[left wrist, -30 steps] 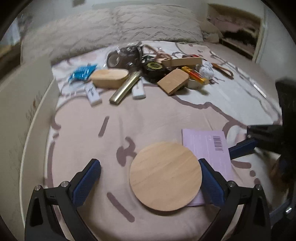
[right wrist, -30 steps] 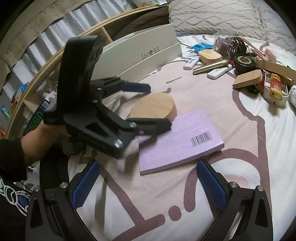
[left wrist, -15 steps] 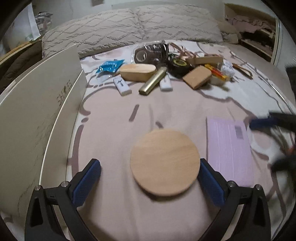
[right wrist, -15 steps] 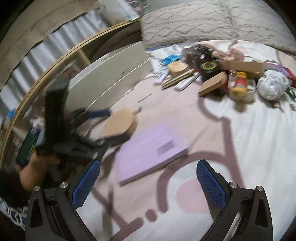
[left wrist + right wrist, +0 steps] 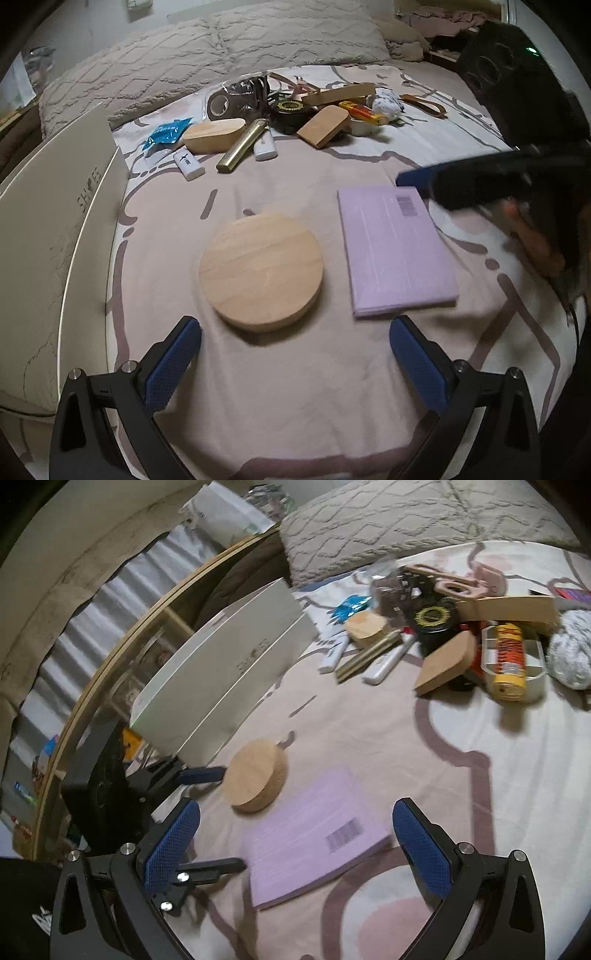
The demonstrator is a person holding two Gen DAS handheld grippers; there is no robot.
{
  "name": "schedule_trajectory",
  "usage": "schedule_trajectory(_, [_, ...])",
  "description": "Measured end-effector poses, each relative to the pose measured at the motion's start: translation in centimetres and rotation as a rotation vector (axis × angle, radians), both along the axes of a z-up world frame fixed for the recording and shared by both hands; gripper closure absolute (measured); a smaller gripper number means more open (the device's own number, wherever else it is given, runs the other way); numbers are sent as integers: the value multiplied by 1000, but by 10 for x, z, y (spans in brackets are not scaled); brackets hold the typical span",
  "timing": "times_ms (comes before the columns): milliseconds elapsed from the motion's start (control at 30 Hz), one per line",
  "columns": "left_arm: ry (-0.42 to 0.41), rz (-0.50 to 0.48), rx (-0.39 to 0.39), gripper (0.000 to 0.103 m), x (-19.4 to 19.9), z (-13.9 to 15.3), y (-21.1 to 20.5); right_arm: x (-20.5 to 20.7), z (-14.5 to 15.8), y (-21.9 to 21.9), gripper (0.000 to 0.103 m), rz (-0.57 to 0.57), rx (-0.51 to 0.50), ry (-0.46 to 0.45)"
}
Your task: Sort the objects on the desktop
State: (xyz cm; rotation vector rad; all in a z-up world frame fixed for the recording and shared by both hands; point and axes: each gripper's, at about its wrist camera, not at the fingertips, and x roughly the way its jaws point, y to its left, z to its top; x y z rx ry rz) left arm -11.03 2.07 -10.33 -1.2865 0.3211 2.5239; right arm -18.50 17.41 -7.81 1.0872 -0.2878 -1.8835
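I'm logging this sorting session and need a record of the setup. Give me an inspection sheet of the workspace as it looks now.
Surface: bedspread with a brown line pattern.
Job's things: wooden disc and purple booklet lie flat, side by side, apart.
Clutter: pile near the pillows with a gold tube, tape roll, wooden wedge, blue packet, yarn ball.
Grippers: left gripper open, empty, short of the disc; right gripper open, empty, above the booklet.
Cables: nothing seen.
Surroundings: white box at the left edge; shelf beyond it.
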Motion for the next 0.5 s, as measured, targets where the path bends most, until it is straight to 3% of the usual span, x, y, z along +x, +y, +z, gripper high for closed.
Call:
schedule_trajectory(167, [15, 22, 9, 0, -5, -3, -1, 17, 0, -3, 0, -25, 96, 47])
schedule_trajectory(500, [3, 77, 36, 0, -22, -4, -1, 40, -1, 13, 0, -75, 131, 45])
